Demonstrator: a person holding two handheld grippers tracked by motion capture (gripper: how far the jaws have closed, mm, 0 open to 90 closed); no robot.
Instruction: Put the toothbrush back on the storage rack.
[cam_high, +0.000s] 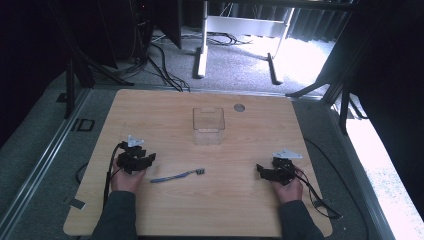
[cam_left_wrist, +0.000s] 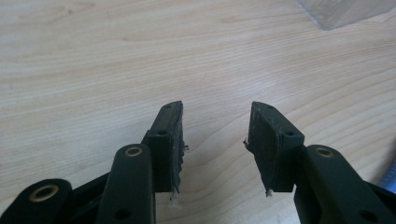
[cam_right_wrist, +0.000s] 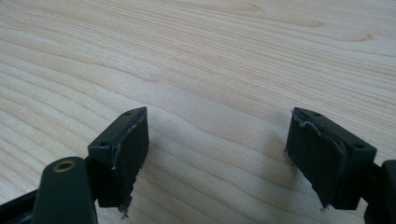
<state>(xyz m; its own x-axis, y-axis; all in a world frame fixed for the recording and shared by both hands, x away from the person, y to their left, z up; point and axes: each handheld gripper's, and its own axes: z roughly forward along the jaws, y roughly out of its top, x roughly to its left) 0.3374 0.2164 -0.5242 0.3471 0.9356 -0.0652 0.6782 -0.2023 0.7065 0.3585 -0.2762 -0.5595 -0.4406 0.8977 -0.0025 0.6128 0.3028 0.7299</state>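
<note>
A blue toothbrush lies flat on the wooden table, its bristled head toward the right. A clear plastic box stands upright beyond it, mid-table; its corner shows at the top right of the left gripper view. My left gripper rests on the table just left of the toothbrush handle, jaws open over bare wood. Over at the right side of the table, my right gripper sits low, its jaws wide open with nothing between them.
A small grey round cap is set into the table near its far edge. Black cables trail from both grippers off the table's near sides. Beyond the table are a white desk frame and floor cables.
</note>
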